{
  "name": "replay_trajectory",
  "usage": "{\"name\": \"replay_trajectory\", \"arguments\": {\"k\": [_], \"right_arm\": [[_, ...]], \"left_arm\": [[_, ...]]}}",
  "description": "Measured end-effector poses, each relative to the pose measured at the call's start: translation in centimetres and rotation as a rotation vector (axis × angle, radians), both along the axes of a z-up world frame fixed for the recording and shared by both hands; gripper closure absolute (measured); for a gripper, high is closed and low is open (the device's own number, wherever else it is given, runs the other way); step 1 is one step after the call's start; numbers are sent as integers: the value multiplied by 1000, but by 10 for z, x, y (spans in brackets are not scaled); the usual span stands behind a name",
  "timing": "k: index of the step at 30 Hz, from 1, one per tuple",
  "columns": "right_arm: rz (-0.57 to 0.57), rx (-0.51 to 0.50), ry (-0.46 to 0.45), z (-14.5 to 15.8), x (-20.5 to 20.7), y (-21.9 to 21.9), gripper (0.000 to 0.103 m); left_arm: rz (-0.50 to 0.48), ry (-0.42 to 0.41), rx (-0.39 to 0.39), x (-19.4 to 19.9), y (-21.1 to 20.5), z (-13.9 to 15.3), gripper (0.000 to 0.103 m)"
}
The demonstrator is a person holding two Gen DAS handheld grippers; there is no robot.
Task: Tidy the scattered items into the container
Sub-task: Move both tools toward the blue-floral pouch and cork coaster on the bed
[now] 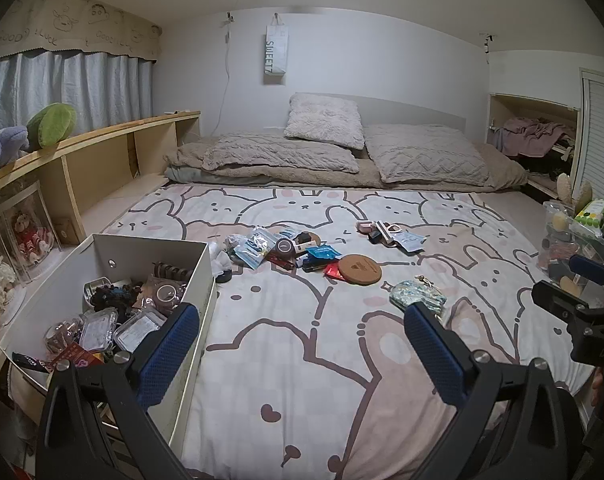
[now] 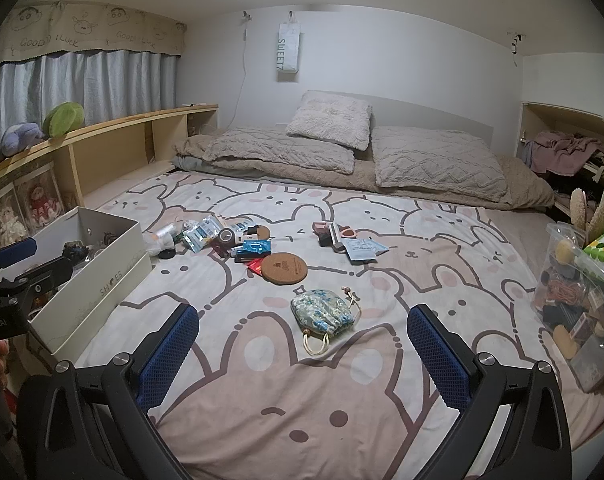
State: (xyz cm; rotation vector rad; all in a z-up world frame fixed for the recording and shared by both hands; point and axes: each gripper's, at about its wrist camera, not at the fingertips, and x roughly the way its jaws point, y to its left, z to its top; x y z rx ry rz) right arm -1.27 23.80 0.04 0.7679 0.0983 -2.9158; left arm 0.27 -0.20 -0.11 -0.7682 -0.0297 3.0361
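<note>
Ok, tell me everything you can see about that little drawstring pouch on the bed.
The pouch is a small, soft fabric bag in a blue, green and cream floral print. Its mouth is gathered by a cream drawstring with small beads; one cord loop trails toward the camera. It lies flat and slightly crumpled on the bunny-print sheet, apart from the cork coaster behind it. Nothing else touches it; it lies ahead of the open right gripper.

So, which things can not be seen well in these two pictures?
- White cardboard box: in the right wrist view its near wall and the left gripper hide most contents.
- Floral drawstring pouch: in the left wrist view a blue finger pad covers its near part.
- Small packets in the far pile: labels too small to read.
</note>
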Motion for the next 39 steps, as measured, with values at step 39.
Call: {"name": "replay_trajectory", "arguments": {"k": [39], "right_arm": [[8,-32,-144,-50,-41,0,0]], "left_arm": [[-20,-143,-9,-45,9,-52,0]]}}
